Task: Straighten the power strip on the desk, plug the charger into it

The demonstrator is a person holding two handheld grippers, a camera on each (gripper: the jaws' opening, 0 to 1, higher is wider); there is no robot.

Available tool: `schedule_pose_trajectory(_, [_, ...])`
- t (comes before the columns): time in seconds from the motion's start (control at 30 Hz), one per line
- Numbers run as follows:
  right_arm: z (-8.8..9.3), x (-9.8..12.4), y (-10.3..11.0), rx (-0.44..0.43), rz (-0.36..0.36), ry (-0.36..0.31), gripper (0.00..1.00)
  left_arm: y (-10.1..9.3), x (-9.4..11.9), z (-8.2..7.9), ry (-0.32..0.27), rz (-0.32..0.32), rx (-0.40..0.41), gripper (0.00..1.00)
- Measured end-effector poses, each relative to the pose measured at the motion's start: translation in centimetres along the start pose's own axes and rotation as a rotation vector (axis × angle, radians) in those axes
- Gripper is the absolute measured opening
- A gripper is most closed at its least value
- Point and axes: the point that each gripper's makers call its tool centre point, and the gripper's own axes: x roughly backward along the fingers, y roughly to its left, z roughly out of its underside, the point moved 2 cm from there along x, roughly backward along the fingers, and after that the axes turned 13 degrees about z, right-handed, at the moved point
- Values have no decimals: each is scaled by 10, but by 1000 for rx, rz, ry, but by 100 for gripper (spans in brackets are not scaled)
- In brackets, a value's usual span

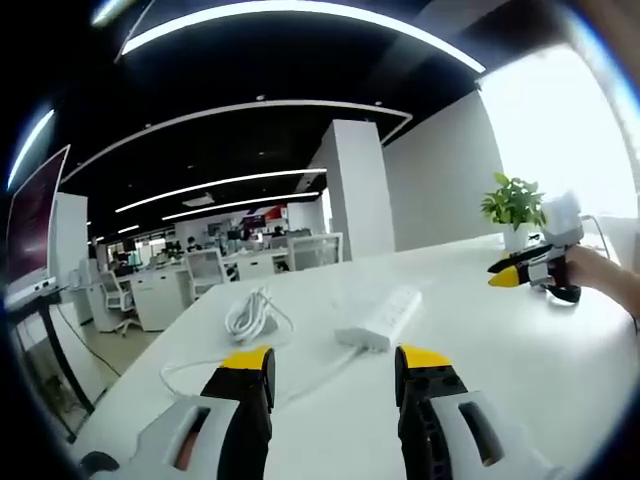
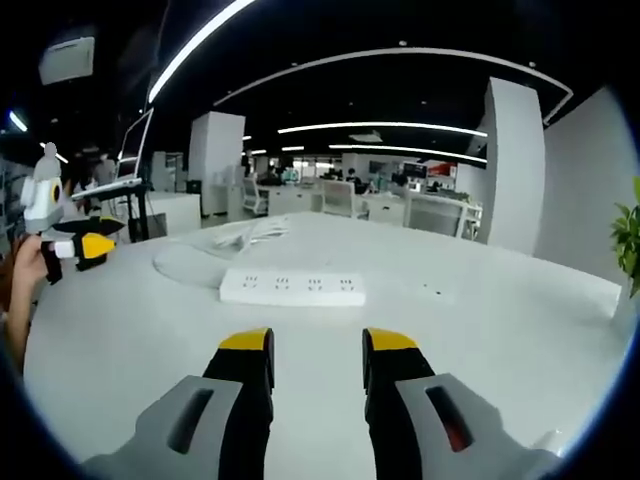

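Observation:
A white power strip (image 1: 381, 317) lies on the white desk (image 1: 520, 340), angled away, with its cord trailing to the left. Beyond it sits a white charger with a coiled cable (image 1: 250, 316). My left gripper (image 1: 335, 358) is open just short of the strip, nothing between its jaws. In the right gripper view the power strip (image 2: 292, 287) lies crosswise ahead, sockets up, with the coiled cable (image 2: 247, 233) behind it. My right gripper (image 2: 316, 345) is open above the desk, a short way from the strip. Each gripper appears in the other's view: the right gripper (image 1: 530, 267), the left gripper (image 2: 82, 246).
A potted plant (image 1: 514, 207) stands at the desk's far edge near the bright window. A monitor (image 1: 35, 225) is at the left. Office desks and chairs (image 1: 205, 271) fill the background, with a white pillar (image 1: 355, 190). A person's hand (image 2: 22, 275) holds the left gripper.

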Motion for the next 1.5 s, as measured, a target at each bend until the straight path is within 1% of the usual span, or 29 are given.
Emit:
schedule_pose_trajectory(0.17, [-4,-5,-1,3,-10,-19,35,2,-10,-4,2,19,-2,49])
schedule_pose_trajectory(0.4, [-7,-12,2,25,-25,-26,35,5,-19,-4,15,37,6,49])
schedule_pose_trajectory(0.57, [-8,-18,6,55,-60,-33,35,6,-29,-4,40,69,-3,49])
schedule_pose_trajectory(0.63, [-8,-22,6,60,-73,-33,35,6,-34,-4,45,91,-4,49])
schedule_pose_trajectory(0.77, [-6,-28,3,63,-83,-24,35,5,-40,-4,45,117,20,49])
schedule_pose_trajectory(0.87, [-4,-34,-2,73,-83,-20,35,5,-45,-4,34,125,46,48])
schedule_pose_trajectory(0.97, [-1,-38,-8,87,-81,-14,35,6,-50,-3,35,130,63,48])
schedule_pose_trajectory(1.0, [-1,-40,-10,89,-80,-11,35,5,-52,-4,28,138,77,48])
schedule_pose_trajectory(1.03, [0,-41,-12,91,-80,-9,35,2,-54,-5,7,156,112,48])
schedule_pose_trajectory(1.1, [2,-43,-14,96,-83,-6,35,2,-58,-5,-1,175,139,48])
schedule_pose_trajectory(1.17, [3,-47,-16,107,-91,-3,35,0,-62,-4,-1,176,143,48])
schedule_pose_trajectory(1.27, [6,-54,-17,123,-115,7,34,-1,-71,1,23,174,129,48])
schedule_pose_trajectory(1.4, [9,-61,-17,94,-154,19,34,-6,-81,5,34,207,150,48])
schedule_pose_trajectory(1.5, [13,-66,-19,72,-165,34,34,-8,-88,7,39,236,172,48])
